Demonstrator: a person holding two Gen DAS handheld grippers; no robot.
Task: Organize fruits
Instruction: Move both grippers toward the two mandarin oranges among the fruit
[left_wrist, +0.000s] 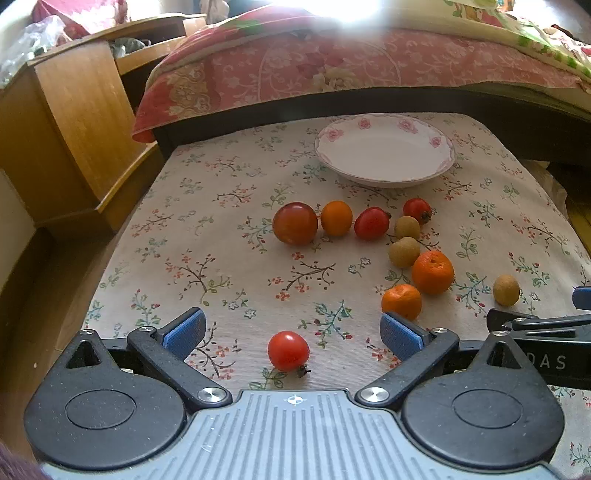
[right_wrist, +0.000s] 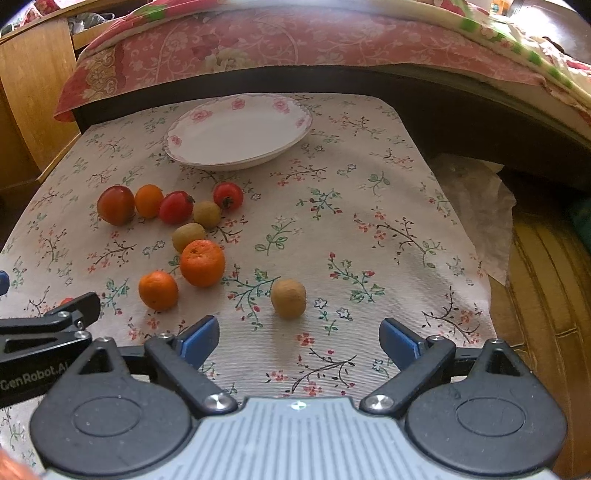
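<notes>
A white plate with pink flowers (left_wrist: 384, 151) (right_wrist: 236, 133) stands empty at the far side of a floral-cloth table (left_wrist: 221, 229). Several fruits lie in front of it: red tomatoes, small oranges (left_wrist: 432, 271) (right_wrist: 202, 262) and tan longans. My left gripper (left_wrist: 291, 332) is open, with a small red tomato (left_wrist: 288, 350) lying on the cloth between its fingers. My right gripper (right_wrist: 298, 338) is open and empty, with a tan longan (right_wrist: 288, 298) (left_wrist: 506, 290) just ahead of it.
A bed with a red floral quilt (left_wrist: 314, 70) runs along the table's far edge. A wooden cabinet (left_wrist: 70, 122) stands to the left. A crumpled plastic bag (right_wrist: 476, 195) lies off the table's right edge, over a wooden floor.
</notes>
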